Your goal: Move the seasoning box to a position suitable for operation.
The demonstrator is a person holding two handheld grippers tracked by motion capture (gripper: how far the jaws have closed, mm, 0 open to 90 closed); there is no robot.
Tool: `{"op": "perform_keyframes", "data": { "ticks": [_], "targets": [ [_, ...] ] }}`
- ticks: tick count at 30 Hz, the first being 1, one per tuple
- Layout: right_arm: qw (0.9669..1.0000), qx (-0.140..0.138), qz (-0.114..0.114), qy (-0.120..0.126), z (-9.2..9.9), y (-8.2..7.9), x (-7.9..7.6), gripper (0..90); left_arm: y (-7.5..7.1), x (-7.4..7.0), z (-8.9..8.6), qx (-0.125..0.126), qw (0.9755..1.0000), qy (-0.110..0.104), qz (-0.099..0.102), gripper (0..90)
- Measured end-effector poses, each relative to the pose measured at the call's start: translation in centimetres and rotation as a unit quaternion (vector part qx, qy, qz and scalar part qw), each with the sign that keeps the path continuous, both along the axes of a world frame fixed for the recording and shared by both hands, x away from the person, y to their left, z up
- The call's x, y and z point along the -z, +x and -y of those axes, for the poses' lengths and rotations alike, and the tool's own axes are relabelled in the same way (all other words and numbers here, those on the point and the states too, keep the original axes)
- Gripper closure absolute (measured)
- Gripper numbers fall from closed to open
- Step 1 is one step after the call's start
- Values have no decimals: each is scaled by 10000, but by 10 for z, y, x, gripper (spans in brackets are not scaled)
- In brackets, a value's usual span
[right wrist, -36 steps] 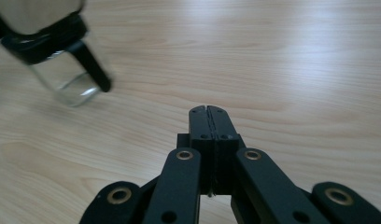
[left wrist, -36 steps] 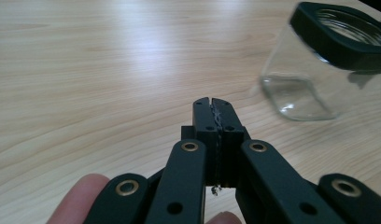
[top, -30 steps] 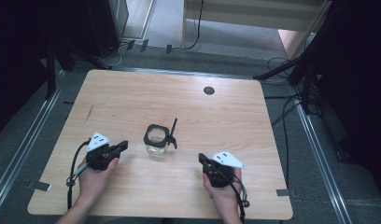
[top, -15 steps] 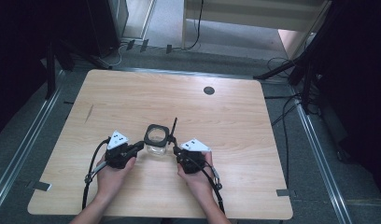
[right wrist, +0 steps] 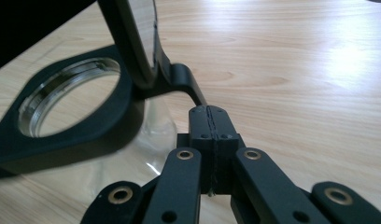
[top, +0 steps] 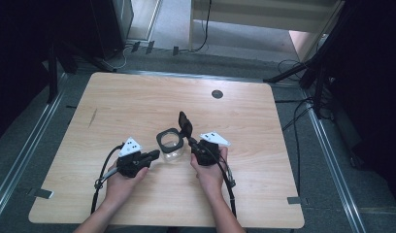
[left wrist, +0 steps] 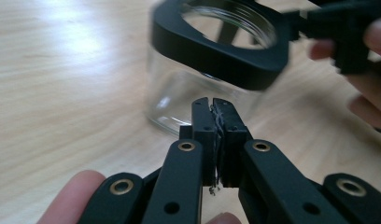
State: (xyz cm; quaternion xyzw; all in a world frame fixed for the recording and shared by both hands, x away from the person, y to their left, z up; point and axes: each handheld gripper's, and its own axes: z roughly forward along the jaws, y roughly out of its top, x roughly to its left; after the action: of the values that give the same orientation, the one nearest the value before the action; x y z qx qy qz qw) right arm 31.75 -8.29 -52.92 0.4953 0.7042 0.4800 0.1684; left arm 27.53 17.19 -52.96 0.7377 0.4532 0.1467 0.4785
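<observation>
1. A glass jar [top: 170, 148] with a black collar stands upright on the table [top: 113, 97], a little nearer the person's edge than the far one, roughly midway between the side edges.
2. Its hinged lid [top: 184, 124] stands open, tipped up on the jar's right, toward the far edge.
3. The left gripper [top: 154, 154], jaws clenched on nothing, points at the jar's left wall, just beside it.
4. The right gripper [top: 192, 143], jaws pressed together and empty, sits at the hinge, so it looks nearer the lid.
</observation>
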Motion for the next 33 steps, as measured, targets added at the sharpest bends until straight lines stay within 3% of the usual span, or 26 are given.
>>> {"op": "perform_keyframes", "data": {
  "ticks": [2, 6, 7, 11, 15, 19, 20, 26, 32, 33],
  "targets": [
    [10000, 27, 29, -69, 1, -9, 1, 900, 9, -1, -5, -242, 9995, -203, -63, 898],
    [10000, 1, 42, -18, 1, -25, -2, 900, 25, -1, -6, -463, 9985, -250, -132, 900],
    [9999, -99, 15, 66, -2, -36, -4, 900, 34, -3, -5, -536, 9981, -241, -155, 900],
    [9997, -226, 18, -16, -14, -45, -5, 900, 50, -7, 1, -527, 9985, -80, -86, 900],
    [9998, -74, -63, -153, -19, -41, 0, 900, 59, -7, 6, -398, 9990, 138, -121, 900],
    [9997, 26, -124, -206, -18, -36, 5, 900, 56, -7, 7, -210, 9994, 270, -109, 900],
    [9996, 97, -141, -241, -17, -34, 6, 900, 50, -7, 9, -143, 9993, 333, -28, 900],
    [9993, 141, -68, -334, -10, -29, 4, 900, 37, -7, 12, -24, 9995, 326, 7, 900],
    [9997, 101, -20, -235, -5, -23, 0, 900, 15, -4, 20, 55, 9997, 233, 48, 900],
    [9997, 101, -3, -228, -4, -21, -2, 900, 8, -3, 23, 34, 9999, 112, -2, 900]
  ]
}}
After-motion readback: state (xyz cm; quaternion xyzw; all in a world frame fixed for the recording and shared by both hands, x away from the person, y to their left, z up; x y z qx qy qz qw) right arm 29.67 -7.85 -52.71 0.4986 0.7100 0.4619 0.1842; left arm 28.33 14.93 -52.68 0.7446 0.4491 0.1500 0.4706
